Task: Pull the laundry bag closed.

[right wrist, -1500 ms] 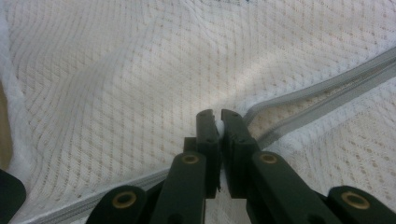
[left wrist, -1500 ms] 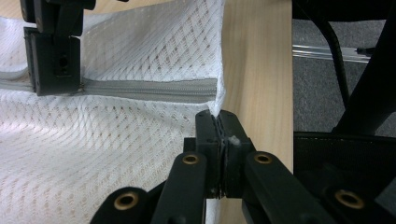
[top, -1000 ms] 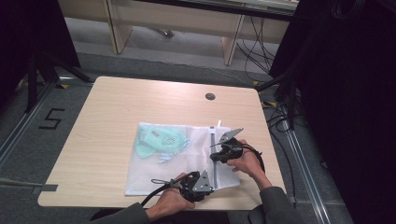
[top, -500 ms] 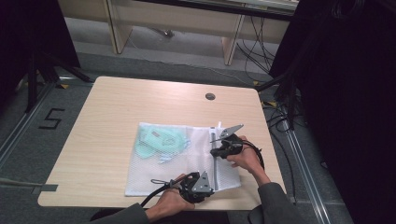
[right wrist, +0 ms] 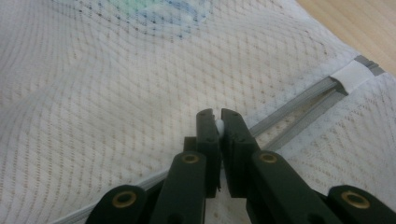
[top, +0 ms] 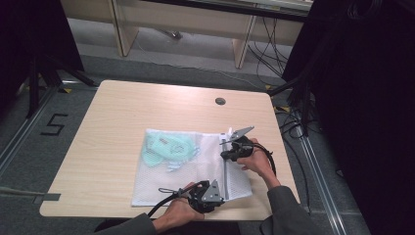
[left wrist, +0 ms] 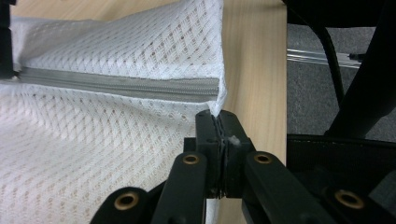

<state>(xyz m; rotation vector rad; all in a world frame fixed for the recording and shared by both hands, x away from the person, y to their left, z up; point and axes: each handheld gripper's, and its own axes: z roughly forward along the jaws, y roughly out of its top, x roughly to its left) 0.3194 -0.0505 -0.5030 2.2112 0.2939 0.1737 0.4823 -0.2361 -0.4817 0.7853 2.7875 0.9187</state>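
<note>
Mesh bag (top: 191, 166): lies flat on the surface (top: 122, 112), near the person's edge; pale green items inside.
Feel: light, limp netting, likely to bunch; zipper (left wrist: 121, 86) is the firmest line.
Left claw (left wrist: 219, 135): clenched on bag's corner by the zipper end.
Right claw (right wrist: 217, 123): pinched on something small and white at the zipper, probably its pull.
Hold: corner and pull, kept taut.

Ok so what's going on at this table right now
A person is working on a white mesh laundry bag lying flat on the wooden table, holding a two-jaw gripper in each hand. The left gripper is clamped on the bag's corner at the near end of the grey zipper. The right gripper is pinching something small and white on the zipper line farther up, likely the pull. Light green clothing shows through the mesh inside the bag.
</note>
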